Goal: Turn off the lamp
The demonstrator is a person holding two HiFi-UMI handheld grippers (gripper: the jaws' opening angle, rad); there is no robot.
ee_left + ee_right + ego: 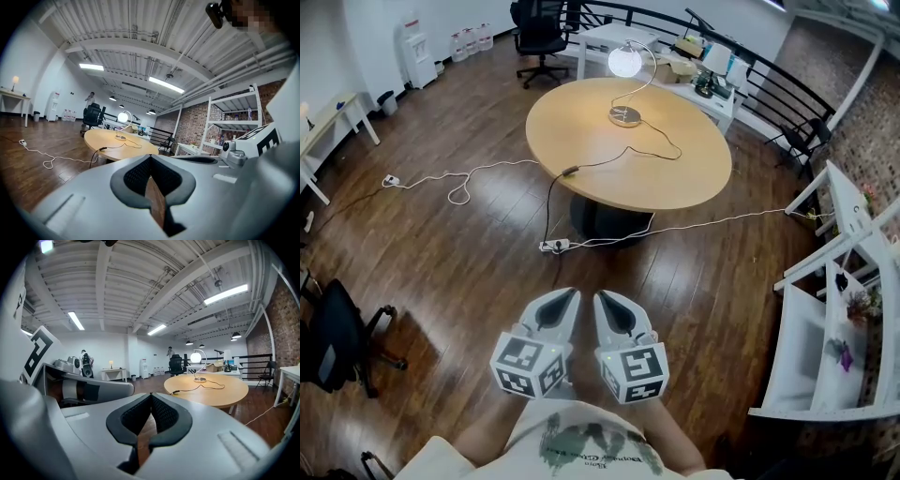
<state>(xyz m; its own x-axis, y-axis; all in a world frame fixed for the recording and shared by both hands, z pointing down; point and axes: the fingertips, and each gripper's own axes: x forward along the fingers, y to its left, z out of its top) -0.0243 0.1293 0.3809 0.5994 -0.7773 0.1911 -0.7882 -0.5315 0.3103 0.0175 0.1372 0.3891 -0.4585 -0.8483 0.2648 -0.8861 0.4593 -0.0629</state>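
Note:
The lamp, a lit white globe (625, 61) on a curved arm with a round base (625, 116), stands on the far side of a round wooden table (675, 178). Its black cord runs across the top to a dark lump (570, 172) at the near left edge, then down to a power strip (554, 246) on the floor. My left gripper (570, 296) and right gripper (603, 299) are side by side close to my body, well short of the table, both shut and empty. The lit lamp (123, 117) shows far off in the left gripper view, and the lamp (195, 357) likewise in the right gripper view.
A white cable (459, 183) snakes over the wood floor at left. White shelving (830, 319) lines the right side. A black chair (337, 342) sits at lower left, an office chair (539, 37) and a cluttered white desk (698, 70) stand behind the table. A person (89, 98) stands far back.

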